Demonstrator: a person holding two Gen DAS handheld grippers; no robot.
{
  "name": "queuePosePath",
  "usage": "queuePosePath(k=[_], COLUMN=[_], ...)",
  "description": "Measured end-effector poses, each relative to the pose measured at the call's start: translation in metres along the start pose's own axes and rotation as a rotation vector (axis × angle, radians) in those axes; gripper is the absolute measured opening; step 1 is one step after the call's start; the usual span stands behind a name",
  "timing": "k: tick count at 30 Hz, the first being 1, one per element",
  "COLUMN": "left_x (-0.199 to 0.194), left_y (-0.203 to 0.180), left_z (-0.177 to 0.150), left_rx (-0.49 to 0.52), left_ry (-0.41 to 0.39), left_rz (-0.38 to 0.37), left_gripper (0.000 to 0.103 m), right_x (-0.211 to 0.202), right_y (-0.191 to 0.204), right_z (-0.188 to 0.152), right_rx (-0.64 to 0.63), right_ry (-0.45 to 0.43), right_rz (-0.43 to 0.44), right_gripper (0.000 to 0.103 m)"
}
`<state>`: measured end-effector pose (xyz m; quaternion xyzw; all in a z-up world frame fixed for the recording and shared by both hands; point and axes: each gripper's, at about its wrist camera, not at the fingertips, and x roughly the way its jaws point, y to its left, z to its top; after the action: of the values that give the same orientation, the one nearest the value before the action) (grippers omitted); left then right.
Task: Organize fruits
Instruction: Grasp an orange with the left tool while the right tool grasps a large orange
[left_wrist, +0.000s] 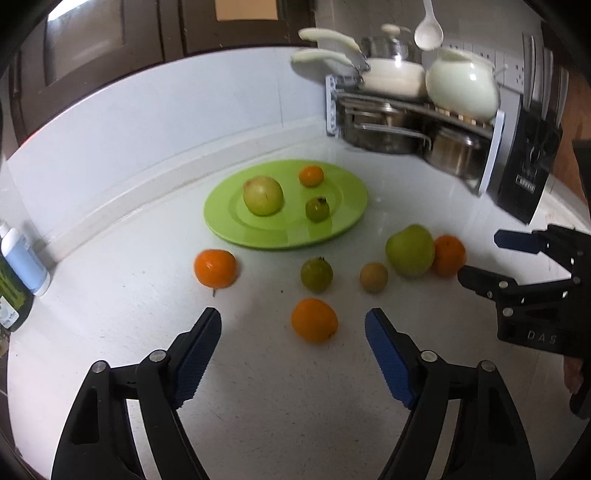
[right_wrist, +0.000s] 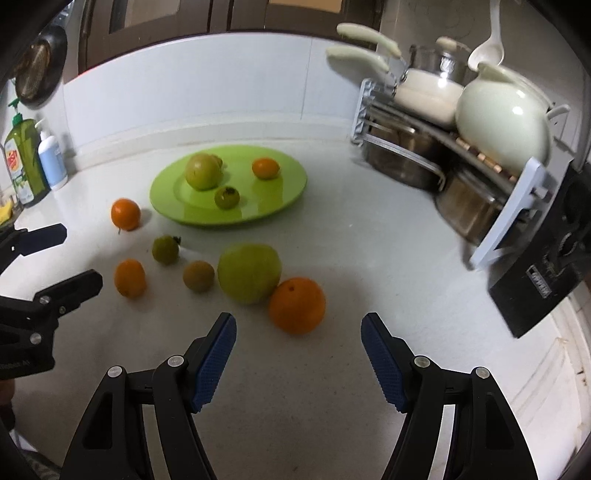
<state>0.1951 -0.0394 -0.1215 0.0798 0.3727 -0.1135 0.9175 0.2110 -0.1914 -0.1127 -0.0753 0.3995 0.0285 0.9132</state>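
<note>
A green plate (left_wrist: 229, 229) (right_wrist: 280, 192) holds a yellow-green apple (left_wrist: 263, 195), a small orange (left_wrist: 311, 175) and a small green fruit (left_wrist: 317, 209). Several fruits lie loose on the white counter in front of it. My left gripper (left_wrist: 293, 317) is open, and an orange (left_wrist: 314, 320) lies just beyond its fingertips, untouched. My right gripper (right_wrist: 299, 319) is open too, with a larger orange (right_wrist: 297, 305) just ahead of its tips, leaning on a big green apple (right_wrist: 248, 273). Each gripper shows in the other's view, the right gripper (left_wrist: 480, 256) and the left gripper (right_wrist: 79, 254).
Other loose fruit: an orange (left_wrist: 215, 268), a small green fruit (left_wrist: 316, 274) and a brownish one (left_wrist: 373, 277). A rack of steel pots (right_wrist: 413, 162) with a cream kettle (right_wrist: 502, 122) fills the back right, beside a black appliance (right_wrist: 546, 273). Bottles (right_wrist: 26, 162) stand at the left wall.
</note>
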Motion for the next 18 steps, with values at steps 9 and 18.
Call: queuePosePath(k=[9,18], left_x=[0.027,0.039], left_y=[-0.005,-0.009], left_z=[0.0,0.003], left_rx=[-0.012,0.012], left_ry=[0.067,0.095], left_rz=[-0.041,-0.06], left_gripper=[0.061,0.046], right_x=[0.027,0.037], right_y=[-0.002,-0.005], right_z=[0.002,0.005], right_rx=[-0.022,-0.005], right_ry=[0.021,0.036], right_rz=[0.033,0.06], right_gripper=[0.063,0.047])
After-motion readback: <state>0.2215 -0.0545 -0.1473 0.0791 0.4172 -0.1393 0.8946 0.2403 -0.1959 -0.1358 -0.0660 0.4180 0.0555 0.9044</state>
